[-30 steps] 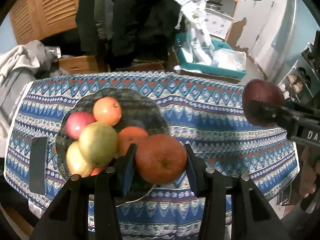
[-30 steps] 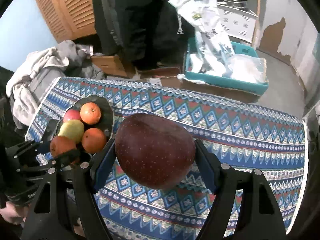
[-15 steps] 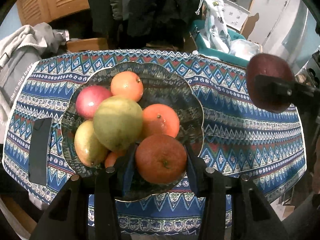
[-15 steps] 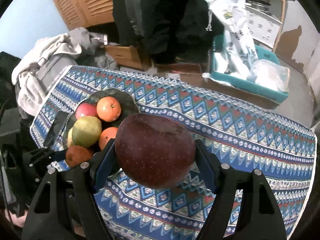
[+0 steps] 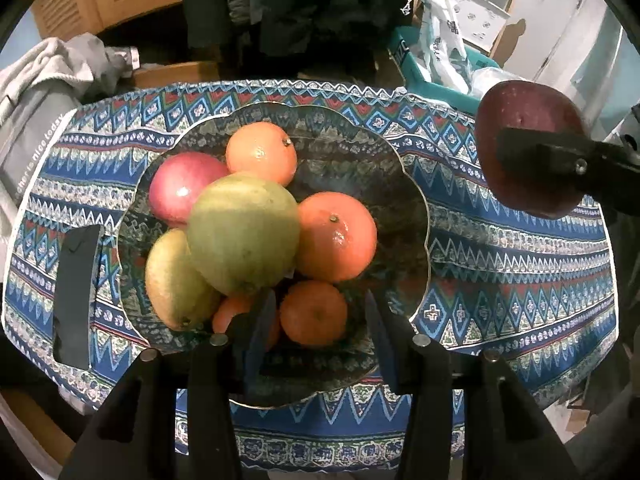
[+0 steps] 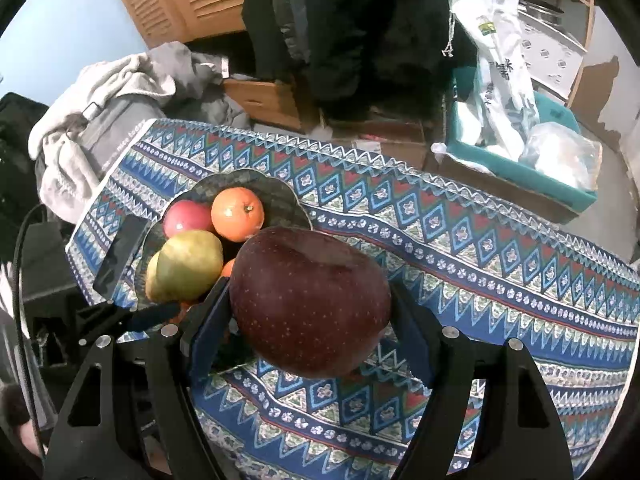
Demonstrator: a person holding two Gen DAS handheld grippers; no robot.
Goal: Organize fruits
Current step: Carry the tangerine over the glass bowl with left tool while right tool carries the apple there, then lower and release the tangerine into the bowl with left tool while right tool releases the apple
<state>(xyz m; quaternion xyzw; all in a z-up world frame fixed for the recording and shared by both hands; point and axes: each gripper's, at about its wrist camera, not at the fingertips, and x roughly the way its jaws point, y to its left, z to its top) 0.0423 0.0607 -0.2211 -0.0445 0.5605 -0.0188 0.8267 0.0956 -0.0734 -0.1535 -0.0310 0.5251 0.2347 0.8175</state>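
Observation:
A dark patterned bowl point(image 5: 420, 200) on the tablecloth holds several fruits: a green-yellow pear point(image 5: 244, 236), a red apple point(image 5: 184, 192), oranges point(image 5: 336, 236) and a yellow fruit point(image 5: 172, 280). My left gripper point(image 5: 318, 320) hangs over the bowl's near side. Its jaws are opening, and a small orange point(image 5: 313, 312) rests in the bowl between them with a gap at each pad. My right gripper point(image 6: 308, 312) is shut on a large dark red apple point(image 6: 312, 300), held above the cloth just right of the bowl. The left wrist view also shows that apple point(image 5: 524, 120).
A flat black phone-like object point(image 5: 76, 296) lies on the cloth left of the bowl. The blue patterned tablecloth point(image 6: 500, 280) stretches to the right. Beyond the table stand a teal crate point(image 6: 520, 160) with bags, cardboard boxes and a heap of grey clothing point(image 6: 100, 100).
My left gripper sank over the bowl and its pads came off the orange, which now lies among the fruit. My right gripper carried the dark apple leftward, closer to the bowl.

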